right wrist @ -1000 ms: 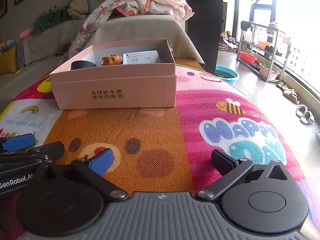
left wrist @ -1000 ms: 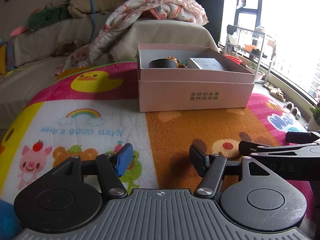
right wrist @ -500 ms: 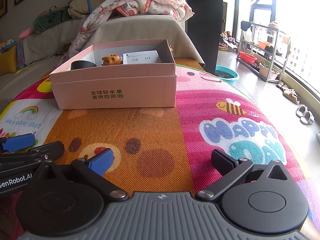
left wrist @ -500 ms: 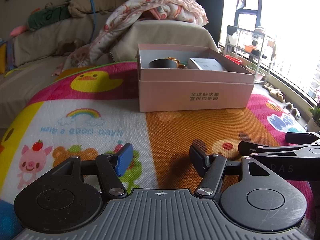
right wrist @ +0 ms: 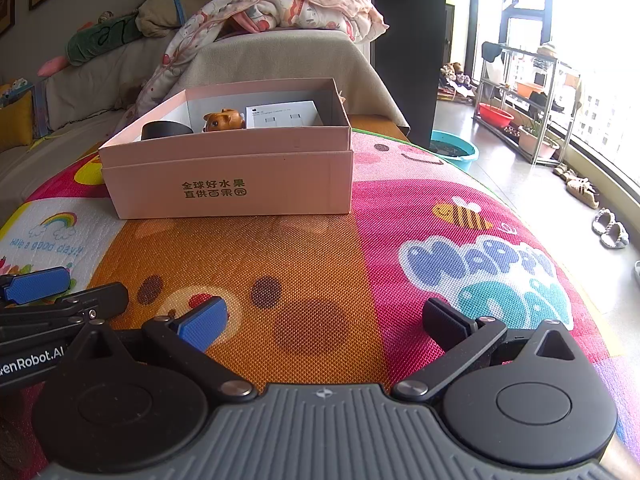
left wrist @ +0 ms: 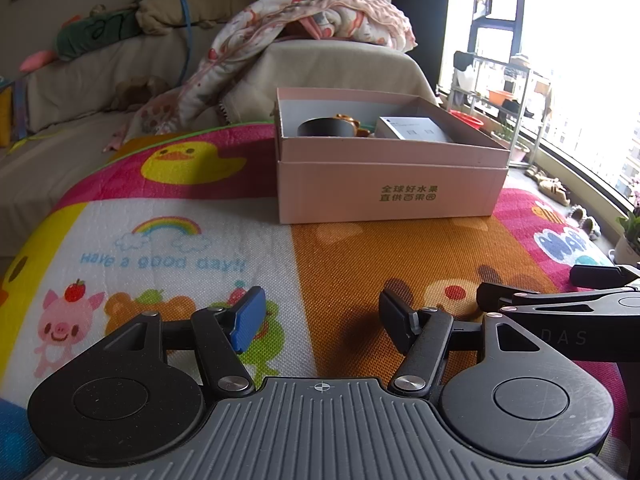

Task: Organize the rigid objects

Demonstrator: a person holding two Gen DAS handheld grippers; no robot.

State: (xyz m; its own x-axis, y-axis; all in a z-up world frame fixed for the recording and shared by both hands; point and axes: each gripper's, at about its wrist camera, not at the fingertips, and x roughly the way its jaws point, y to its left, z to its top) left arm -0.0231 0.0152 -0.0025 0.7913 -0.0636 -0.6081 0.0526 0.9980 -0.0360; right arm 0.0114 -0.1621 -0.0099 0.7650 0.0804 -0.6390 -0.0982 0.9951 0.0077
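**Both tongs apart over the play mat, box of objects ahead**

Left tongs point(left wrist: 322, 316) hang low over the cartoon mat point(left wrist: 168, 240) with their jaws apart and nothing between them; one finger carries a blue pad point(left wrist: 249, 318), the other a black one. Right tongs point(right wrist: 324, 320) sit just beside them, jaws likewise spread wide and empty above the orange panel of the mat. Each wrist view catches the neighbour's fingers at its edge: the right pair pokes in at the right side of the left view, the left pair at the left side of the right view.

Farther out, well apart from both tongs, a pink cardboard box point(right wrist: 240, 184) with green printed characters on its front stands on the mat, its top open. Inside it, from left to right in the right wrist view, are a dark round container point(right wrist: 166, 131), a small brown animal figurine point(right wrist: 224, 120) and a flat white carton point(right wrist: 284, 114).

Behind the box, a covered sofa point(left wrist: 332, 64) holds a crumpled pink patterned blanket point(left wrist: 320, 12). Off to the right, by the bright window, stand a metal rack point(right wrist: 520, 96) and a teal basin point(right wrist: 456, 152) on the floor, with sandals point(right wrist: 610, 232) nearby.
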